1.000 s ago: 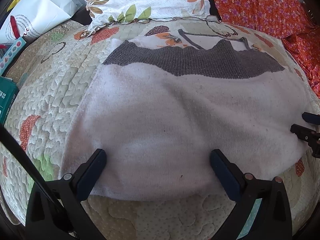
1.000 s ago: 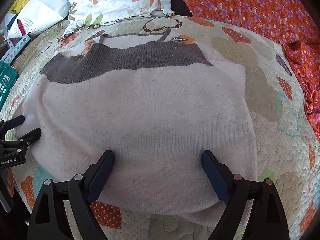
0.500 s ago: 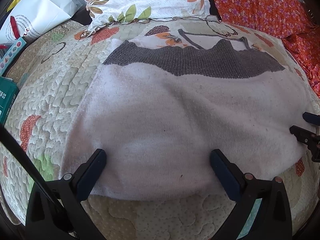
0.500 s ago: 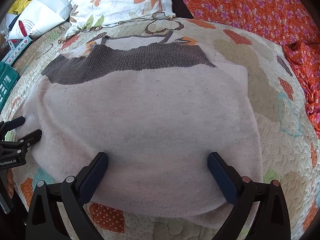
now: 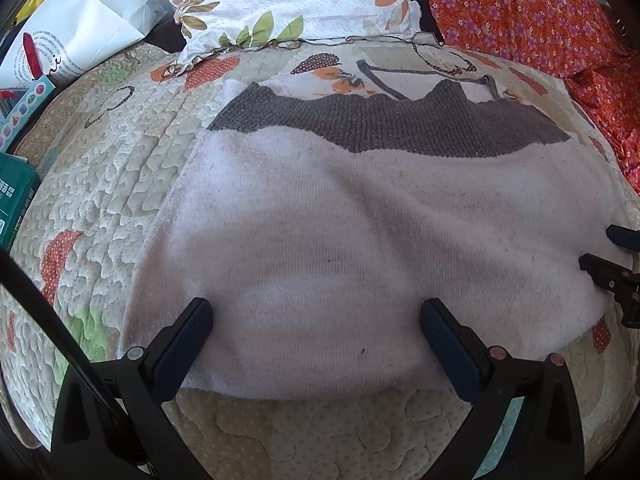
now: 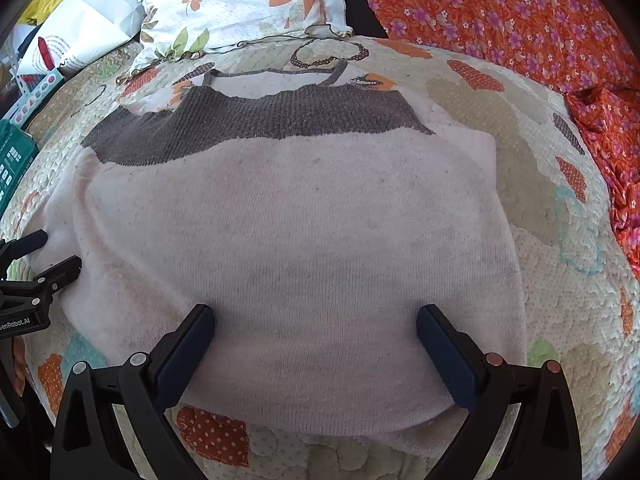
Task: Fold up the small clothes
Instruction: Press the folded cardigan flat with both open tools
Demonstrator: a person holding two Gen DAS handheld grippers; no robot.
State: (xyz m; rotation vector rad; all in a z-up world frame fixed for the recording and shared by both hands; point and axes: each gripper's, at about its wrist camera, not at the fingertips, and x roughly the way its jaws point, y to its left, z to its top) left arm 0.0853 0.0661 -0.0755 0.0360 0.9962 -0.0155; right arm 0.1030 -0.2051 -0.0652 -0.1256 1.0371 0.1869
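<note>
A small white knitted garment [image 5: 360,240] with a grey band at its far end lies flat on a quilted bed cover [image 5: 120,184]; it also shows in the right wrist view [image 6: 300,248]. My left gripper [image 5: 316,328] is open, its fingers resting over the garment's near hem on the left side. My right gripper [image 6: 314,332] is open over the near hem on the right side. Each gripper shows at the edge of the other's view: the right one [image 5: 608,256] and the left one [image 6: 48,256].
A floral pillow [image 5: 288,0] and an orange flowered cloth [image 5: 540,12] lie behind the garment. A white paper bag [image 5: 76,28] and a green box [image 5: 14,204] sit at the left edge of the bed.
The right gripper has moved a little forward over the garment's hem. The left gripper and the garment have barely moved.
</note>
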